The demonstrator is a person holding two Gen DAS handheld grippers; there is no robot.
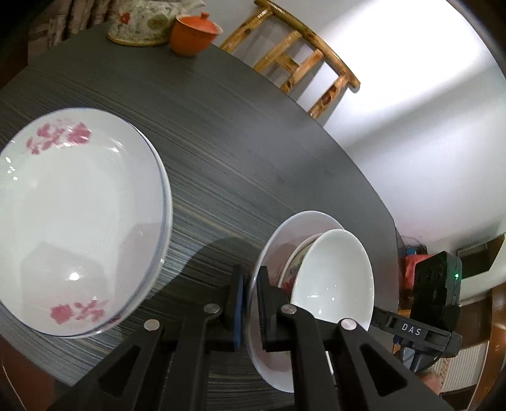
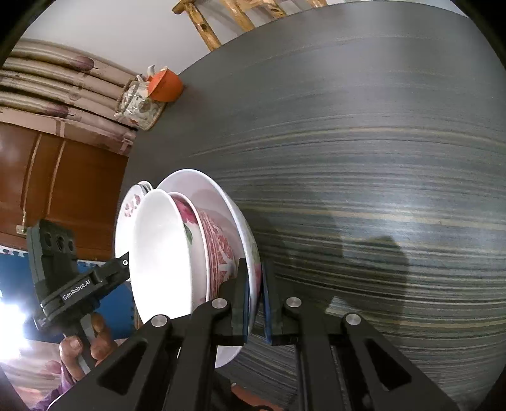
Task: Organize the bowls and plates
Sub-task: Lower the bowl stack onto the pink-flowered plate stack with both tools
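1. The left gripper point(image 1: 249, 303) and right gripper point(image 2: 254, 303) each pinch the rim of the white plate point(image 1: 268, 357)
2. Stacked bowls point(image 2: 177, 253) sit on that plate, beside the floral plate point(image 1: 79, 221) on the table point(image 1: 253, 151)

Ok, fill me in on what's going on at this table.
A person is tidying dishes with two hand-held grippers. Both the left hand-held gripper and the right hand-held gripper are clamped on opposite rims of one white plate, which carries two nested bowls and is held over the dark table. A stack of pink-flowered plates sits nearby on the table. At the far edge stand a floral teapot and an orange lidded cup.
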